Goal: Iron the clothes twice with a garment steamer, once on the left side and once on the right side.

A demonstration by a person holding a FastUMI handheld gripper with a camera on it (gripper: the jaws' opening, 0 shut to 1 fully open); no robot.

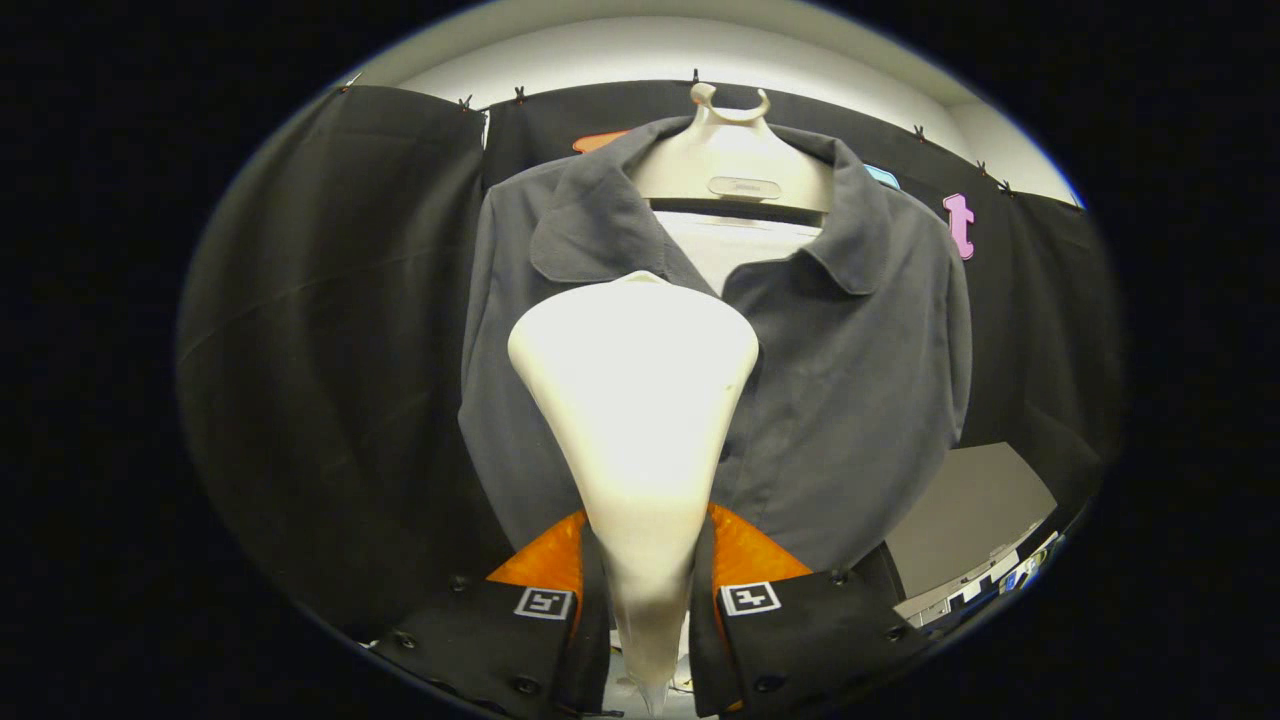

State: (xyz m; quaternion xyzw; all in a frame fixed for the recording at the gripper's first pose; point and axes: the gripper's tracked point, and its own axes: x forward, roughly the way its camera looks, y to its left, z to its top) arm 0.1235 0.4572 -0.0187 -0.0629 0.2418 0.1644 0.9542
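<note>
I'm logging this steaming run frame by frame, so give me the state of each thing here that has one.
gripper: shut on the garment steamer, both fingers pressing its handle.
garment steamer: held upright between the fingers, head in front of the shirt's chest; contact with the cloth cannot be told.
shirt: hanging on the hanger, collar open, front closed below.
hanger: hooked at the top of the booth wall, carrying the shirt.

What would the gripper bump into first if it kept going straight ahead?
The gripper is shut on the white, cone-shaped garment steamer, whose wide head points at the grey collared shirt on the white hanger. Going straight on, the steamer head would probably meet the shirt's front first; the gap is hard to judge.
</note>
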